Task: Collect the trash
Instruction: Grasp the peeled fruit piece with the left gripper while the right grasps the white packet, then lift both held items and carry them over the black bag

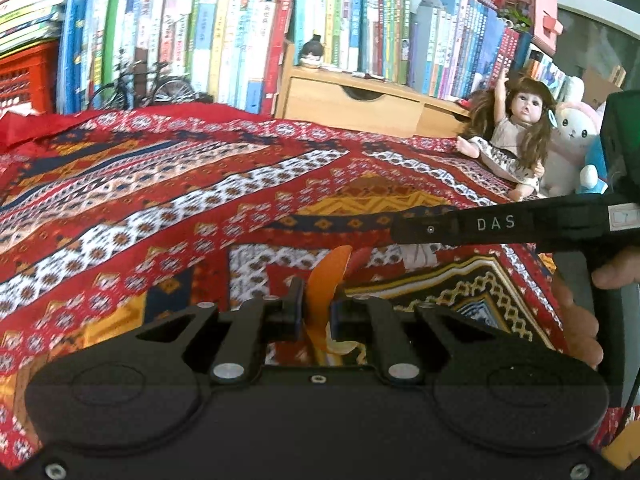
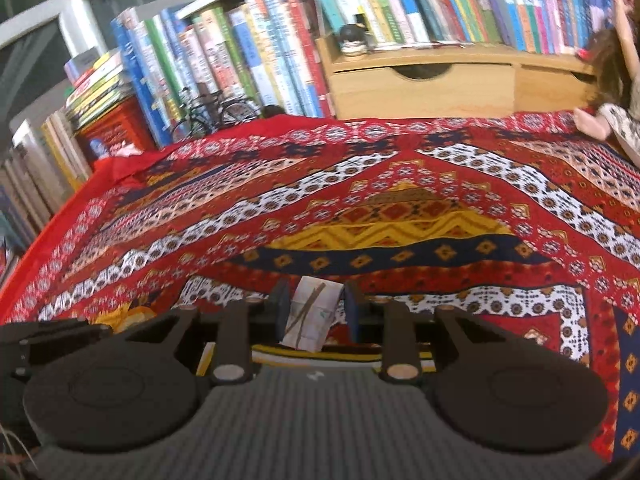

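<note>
A curved piece of orange peel (image 1: pixel 326 268) sticks up between the pads of my left gripper (image 1: pixel 318 292), which is shut on it just above the patterned red tablecloth (image 1: pixel 160 200). In the right wrist view a folded whitish paper packet (image 2: pixel 314 316) with brown marks sits between the pads of my right gripper (image 2: pixel 317 290), which is shut on it and holds it over the cloth (image 2: pixel 400 220). The right gripper's black finger (image 1: pixel 480 224) reaches in from the right in the left wrist view, with a hand (image 1: pixel 580 320) behind it.
A doll (image 1: pixel 512 136) and a plush rabbit (image 1: pixel 572 132) sit at the cloth's far right corner. A wooden drawer box (image 1: pixel 352 100), rows of books (image 1: pixel 224 32), a model bicycle (image 1: pixel 140 84) and a red crate (image 1: pixel 24 76) line the back.
</note>
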`<state>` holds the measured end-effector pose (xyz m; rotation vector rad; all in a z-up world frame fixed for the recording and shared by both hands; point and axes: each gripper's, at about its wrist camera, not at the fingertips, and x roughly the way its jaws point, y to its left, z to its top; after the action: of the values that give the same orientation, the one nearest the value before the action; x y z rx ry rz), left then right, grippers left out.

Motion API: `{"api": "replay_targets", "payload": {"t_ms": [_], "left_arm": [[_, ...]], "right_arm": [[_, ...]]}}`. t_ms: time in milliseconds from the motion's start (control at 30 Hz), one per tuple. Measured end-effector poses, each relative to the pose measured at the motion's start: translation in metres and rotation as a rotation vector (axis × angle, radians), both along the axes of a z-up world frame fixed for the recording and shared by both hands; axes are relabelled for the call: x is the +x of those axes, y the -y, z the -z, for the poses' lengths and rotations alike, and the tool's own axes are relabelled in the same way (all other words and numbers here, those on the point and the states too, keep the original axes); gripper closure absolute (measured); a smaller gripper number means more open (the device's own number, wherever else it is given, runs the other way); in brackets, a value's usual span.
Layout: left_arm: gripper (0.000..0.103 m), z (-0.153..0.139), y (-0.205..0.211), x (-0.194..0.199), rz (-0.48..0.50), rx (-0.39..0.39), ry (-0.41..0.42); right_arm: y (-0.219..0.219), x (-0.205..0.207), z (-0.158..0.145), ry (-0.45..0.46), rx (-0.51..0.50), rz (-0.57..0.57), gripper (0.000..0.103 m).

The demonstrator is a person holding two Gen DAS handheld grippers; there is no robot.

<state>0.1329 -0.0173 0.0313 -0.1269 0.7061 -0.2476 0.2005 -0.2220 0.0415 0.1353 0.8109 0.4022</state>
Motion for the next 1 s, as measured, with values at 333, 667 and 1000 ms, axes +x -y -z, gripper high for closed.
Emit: {"api": "replay_targets", "payload": {"t_ms": [333,667,1000], "left_arm": [[0.092,0.008,-0.022,-0.018,-0.049,-0.004,-0.017],[0.091,0.012,-0.029,-0.024,-0.044,-0.006,-0.010],[0.091,0.014,-0.036,-0.033,-0.045,-0.006,0.005]], "right_arm": [[-0.021,0.004,0.012,-0.052,0.008,0.067,0.069],[-0.023,0.013,0.017,-0.114,0.038,0.168,0.047],[-0.072,0.010,0.021,-0.085,-0.130,0.164,0.062]]}}
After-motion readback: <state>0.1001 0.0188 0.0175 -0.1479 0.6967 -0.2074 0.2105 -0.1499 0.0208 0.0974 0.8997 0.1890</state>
